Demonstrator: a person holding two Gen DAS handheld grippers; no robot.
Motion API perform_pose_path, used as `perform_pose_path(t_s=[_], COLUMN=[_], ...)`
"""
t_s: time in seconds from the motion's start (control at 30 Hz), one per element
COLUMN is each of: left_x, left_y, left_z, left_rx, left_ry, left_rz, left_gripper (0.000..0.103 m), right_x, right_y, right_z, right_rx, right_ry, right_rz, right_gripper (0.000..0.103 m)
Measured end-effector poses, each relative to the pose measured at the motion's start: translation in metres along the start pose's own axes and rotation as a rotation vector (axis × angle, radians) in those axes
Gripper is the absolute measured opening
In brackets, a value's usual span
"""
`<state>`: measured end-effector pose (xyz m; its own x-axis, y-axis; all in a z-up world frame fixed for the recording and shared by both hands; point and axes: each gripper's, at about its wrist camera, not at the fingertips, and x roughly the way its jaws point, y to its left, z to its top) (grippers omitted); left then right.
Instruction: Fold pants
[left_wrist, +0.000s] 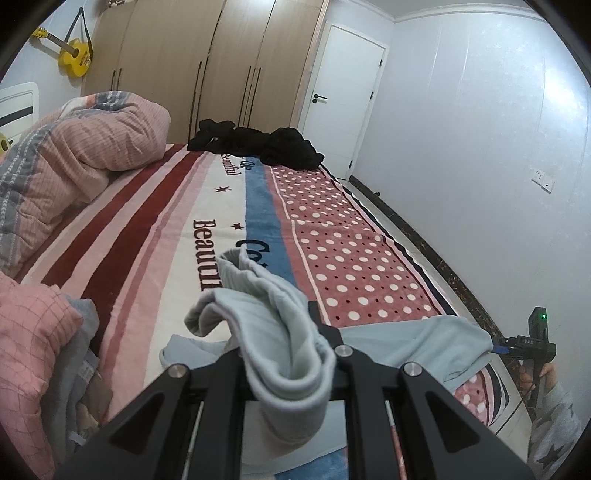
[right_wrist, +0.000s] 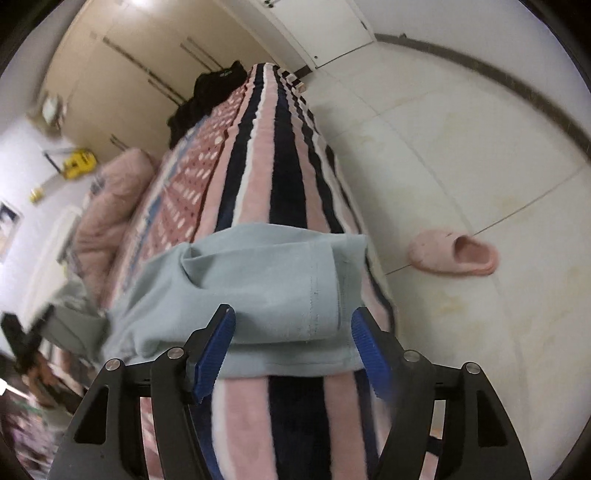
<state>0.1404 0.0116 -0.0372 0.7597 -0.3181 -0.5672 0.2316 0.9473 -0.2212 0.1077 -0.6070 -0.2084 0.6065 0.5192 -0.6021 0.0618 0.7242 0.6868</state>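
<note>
Light blue pants lie across the near end of the bed, on a striped and polka-dot blanket. Left gripper is clamped tight on a bunched fold of the pants, raised off the blanket, the cloth draping over and down between its black arms. Fingertips are buried in fabric, so exact pinch spot is hard to see. Right gripper sits at the bed's side edge with its blue pads spread wide, one either side of a flat pant leg end that hangs over the blanket edge; pads not pressing the cloth, nothing gripped. Right wrist view is somewhat blurred. In the left view the right gripper shows far right at the pants' other end, held by a hand in a star-print sleeve. Pink quilt piled at left, black clothes at far end, pink slipper on the tiled floor.
</note>
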Motion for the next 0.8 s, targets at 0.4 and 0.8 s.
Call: perform_pose_path(t_s=[0.4,0.8], left_x=[-0.003,-0.008], left_y=[-0.001,-0.002], left_z=[-0.001,-0.002], left_rx=[0.001,0.003], left_ry=[-0.006,-0.008], left_rz=[-0.005,-0.021], left_gripper=[0.009,0.009], right_x=[-0.039,-0.040], right_y=[0.045,0.033], right_z=[-0.002,0.005], right_rx=[-0.105,-0.095], right_ry=[-0.173,-0.061], right_rz=[0.096,-0.038], right_gripper=[0.003,0.055])
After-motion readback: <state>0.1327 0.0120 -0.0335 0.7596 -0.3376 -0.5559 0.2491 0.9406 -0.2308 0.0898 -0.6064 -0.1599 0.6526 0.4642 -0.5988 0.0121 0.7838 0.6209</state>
